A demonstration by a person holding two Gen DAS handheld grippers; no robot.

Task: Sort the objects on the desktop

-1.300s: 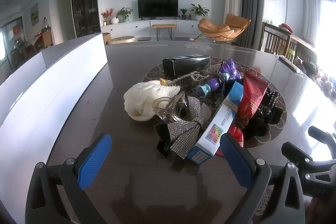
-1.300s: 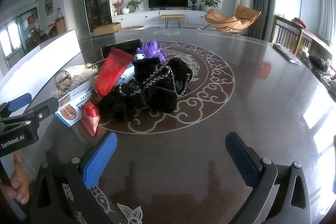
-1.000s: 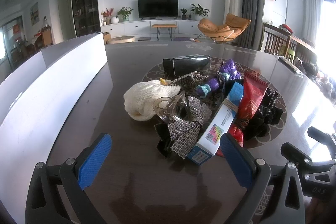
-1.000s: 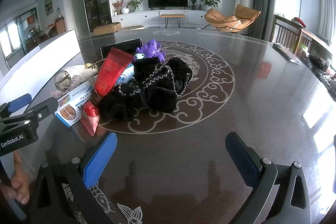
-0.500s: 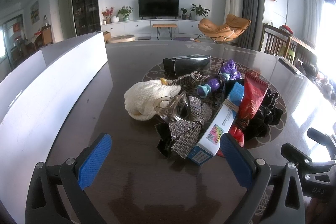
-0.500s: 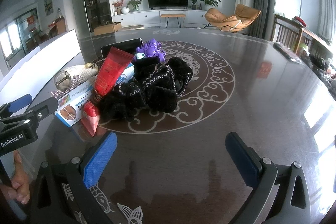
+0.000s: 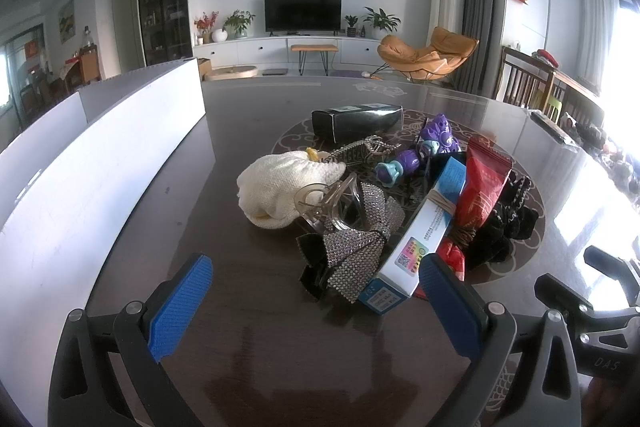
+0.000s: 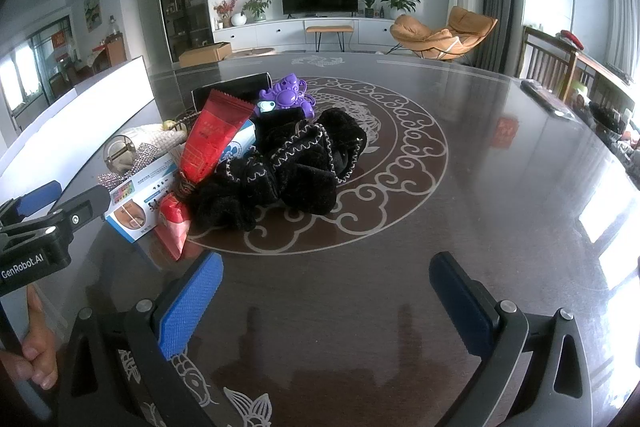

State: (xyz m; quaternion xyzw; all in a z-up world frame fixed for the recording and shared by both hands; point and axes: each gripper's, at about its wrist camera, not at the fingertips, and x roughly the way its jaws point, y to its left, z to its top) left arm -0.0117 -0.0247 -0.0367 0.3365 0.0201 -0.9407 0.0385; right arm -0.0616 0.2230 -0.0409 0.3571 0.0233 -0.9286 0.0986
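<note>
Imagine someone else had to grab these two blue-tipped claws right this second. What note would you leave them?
Left gripper: open, empty, hovering just short of the pile. Right gripper: open, empty, over bare table.
Everything sits in one heap on the table's round pattern: white knit cloth, clear tape dispenser, sparkly bow clip, blue-and-white box, red packet, black fuzzy fabric, purple toy, black box.
Done: nothing looks sorted yet.
Left: pick the heap apart item by item. The white bin on the left is probably the destination, though I can't confirm that.
</note>
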